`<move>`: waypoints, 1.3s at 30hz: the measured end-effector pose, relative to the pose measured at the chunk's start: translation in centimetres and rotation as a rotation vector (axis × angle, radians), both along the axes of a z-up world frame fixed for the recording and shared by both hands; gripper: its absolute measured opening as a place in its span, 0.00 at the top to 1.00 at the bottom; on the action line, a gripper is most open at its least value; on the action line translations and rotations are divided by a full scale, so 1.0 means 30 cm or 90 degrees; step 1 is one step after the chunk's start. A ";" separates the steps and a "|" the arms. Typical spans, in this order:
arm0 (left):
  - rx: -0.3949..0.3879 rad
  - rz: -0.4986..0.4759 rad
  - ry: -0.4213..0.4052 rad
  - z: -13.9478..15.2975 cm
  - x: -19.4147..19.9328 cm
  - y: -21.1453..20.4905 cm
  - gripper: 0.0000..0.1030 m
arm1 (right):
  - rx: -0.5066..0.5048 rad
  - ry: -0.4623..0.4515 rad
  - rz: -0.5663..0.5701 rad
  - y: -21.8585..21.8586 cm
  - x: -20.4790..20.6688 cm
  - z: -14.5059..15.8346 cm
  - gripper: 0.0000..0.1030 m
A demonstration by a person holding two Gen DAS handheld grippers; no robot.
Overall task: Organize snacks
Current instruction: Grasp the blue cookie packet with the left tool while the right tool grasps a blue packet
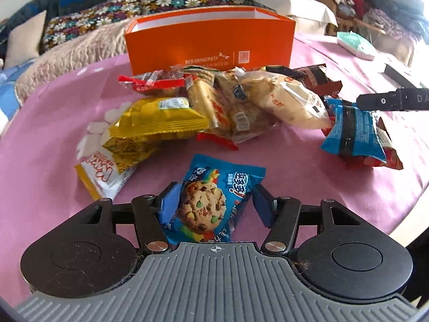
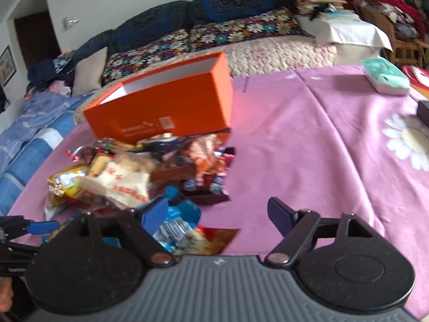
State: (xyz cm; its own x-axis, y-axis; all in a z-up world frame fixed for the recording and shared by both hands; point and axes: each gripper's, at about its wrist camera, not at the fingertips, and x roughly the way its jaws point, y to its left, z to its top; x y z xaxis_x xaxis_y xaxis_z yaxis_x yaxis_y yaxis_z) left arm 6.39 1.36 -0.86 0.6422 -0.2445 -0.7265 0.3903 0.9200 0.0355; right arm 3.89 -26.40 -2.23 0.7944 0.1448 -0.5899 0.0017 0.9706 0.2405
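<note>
Pink tablecloth (image 1: 40, 134), left jaws gripping upright cookie packet (image 1: 211, 201), right jaws open.

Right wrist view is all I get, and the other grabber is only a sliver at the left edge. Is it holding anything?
Observer: Yes. The left gripper is shut on a blue cookie packet.
Operator: The writing on the orange box is a blur here. What does it say?
Observer: The orange box reads RED DRAGONFLY in white on its near side.
Operator: Where does my own grabber show from over there?
Observer: Of the right gripper, one dark finger shows at the top edge of a second blue packet, at the right end of the pile.
</note>
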 end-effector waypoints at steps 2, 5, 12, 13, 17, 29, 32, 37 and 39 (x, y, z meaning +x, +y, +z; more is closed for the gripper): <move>0.005 -0.013 -0.005 -0.002 -0.009 -0.017 0.63 | -0.008 -0.001 0.019 0.031 0.001 0.000 0.21; 0.035 -0.016 -0.016 -0.030 -0.021 -0.039 0.60 | -0.009 -0.003 0.042 0.060 0.001 -0.011 0.21; 0.008 0.020 0.004 -0.035 -0.006 0.013 0.58 | -0.032 -0.028 0.041 0.046 -0.017 0.038 0.21; 0.004 0.025 0.007 -0.034 -0.004 0.024 0.58 | -0.045 -0.018 0.038 0.039 -0.018 0.036 0.21; -0.021 0.030 -0.002 -0.014 -0.020 0.063 0.56 | -0.056 -0.009 0.011 -0.031 -0.056 0.014 0.21; -0.008 0.058 -0.013 0.022 -0.071 0.116 0.45 | -0.055 -0.039 0.203 0.181 -0.006 0.020 0.22; -0.023 0.078 -0.009 0.036 -0.085 0.162 0.42 | -0.052 -0.015 0.249 0.254 0.020 -0.014 0.22; -0.022 0.050 0.004 0.043 -0.077 0.194 0.40 | -0.134 -0.013 0.303 0.359 0.059 -0.069 0.22; -0.004 0.046 0.003 0.044 -0.067 0.192 0.40 | -0.149 0.007 0.318 0.379 0.061 -0.086 0.22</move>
